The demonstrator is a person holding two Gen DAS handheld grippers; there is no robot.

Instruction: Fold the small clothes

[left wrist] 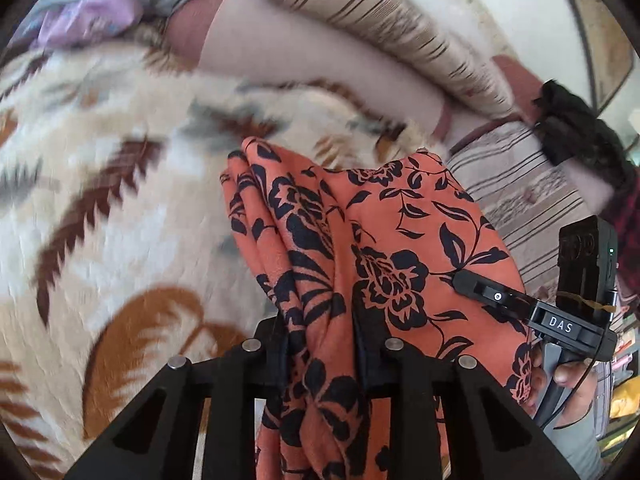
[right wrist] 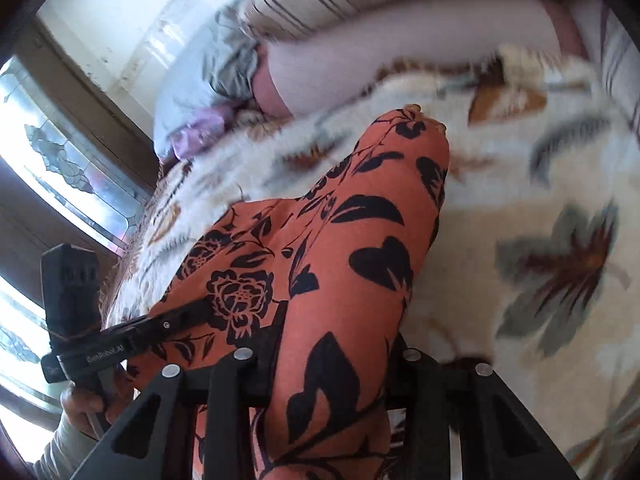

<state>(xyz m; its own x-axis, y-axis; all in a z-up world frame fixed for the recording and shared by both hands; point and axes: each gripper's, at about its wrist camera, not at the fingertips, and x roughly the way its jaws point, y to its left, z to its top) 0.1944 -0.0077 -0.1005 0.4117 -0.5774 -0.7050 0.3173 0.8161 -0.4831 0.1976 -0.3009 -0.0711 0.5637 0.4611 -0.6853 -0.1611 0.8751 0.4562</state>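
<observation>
- The orange floral garment (left wrist: 360, 248) hangs bunched between the two grippers, lifted above the blanket (left wrist: 120, 200) that covers the bed.
- Left gripper (left wrist: 320, 344): jaws drawn close together and clamped on a gathered fold of the garment. The cloth passes between the fingers and falls in pleats on the near side.
- Right gripper (right wrist: 336, 344): jaws pressed against a thick roll of the same garment (right wrist: 340, 240). The cloth fills the gap between them completely.
- In the left wrist view, the right gripper (left wrist: 460, 278) shows at the right edge, its black fingers nipped on the garment's right side. The hand (left wrist: 568, 380) that holds it is partly visible below.
- In the right wrist view, the left gripper (right wrist: 200, 308) shows at the lower left, its fingers closed on the garment's left side, with a hand (right wrist: 80, 404) on its handle.
- The blanket (right wrist: 540, 200) is cream with brown, tan and grey leaf and flower patterns. It is blurred in both views.
- A striped pillow (left wrist: 380, 20) lies at the far side of the bed.
- Light-blue and lilac cloth (left wrist: 88, 20) lies at the far left.
- A window (right wrist: 48, 152) with patterned glass stands to the left of the bed.
</observation>
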